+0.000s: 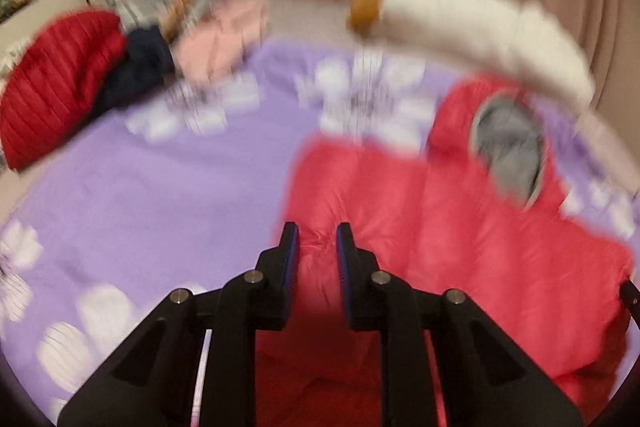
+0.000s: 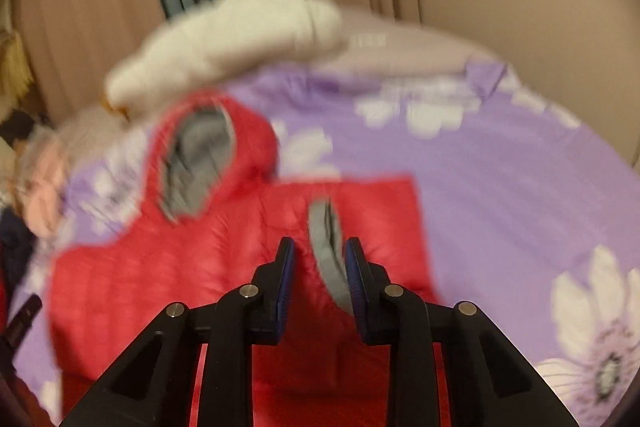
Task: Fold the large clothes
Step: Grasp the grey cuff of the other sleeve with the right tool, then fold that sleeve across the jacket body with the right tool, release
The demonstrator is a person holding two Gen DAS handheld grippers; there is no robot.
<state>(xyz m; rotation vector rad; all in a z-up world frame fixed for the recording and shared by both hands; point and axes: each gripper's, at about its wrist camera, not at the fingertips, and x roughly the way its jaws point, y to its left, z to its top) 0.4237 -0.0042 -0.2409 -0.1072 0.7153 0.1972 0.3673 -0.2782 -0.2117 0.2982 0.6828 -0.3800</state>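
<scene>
In the left wrist view, bare purple bedspread [image 1: 168, 187] lies open at left. A clothes pile [image 1: 120, 55] blocks the upper left; a white pillow [image 1: 480, 27] crowds the upper right.

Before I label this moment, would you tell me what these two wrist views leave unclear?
- Left wrist view: pile of clothes is motion-blurred; separate garments unclear.
- Both views: red jacket lower hem hidden under the left gripper and right gripper.
- Right wrist view: white bundle too blurred to identify.

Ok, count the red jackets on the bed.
2. A red hooded jacket lies spread on the purple sheet under both grippers; a darker red quilted jacket sits in the far-left pile. More may be buried there.
</scene>
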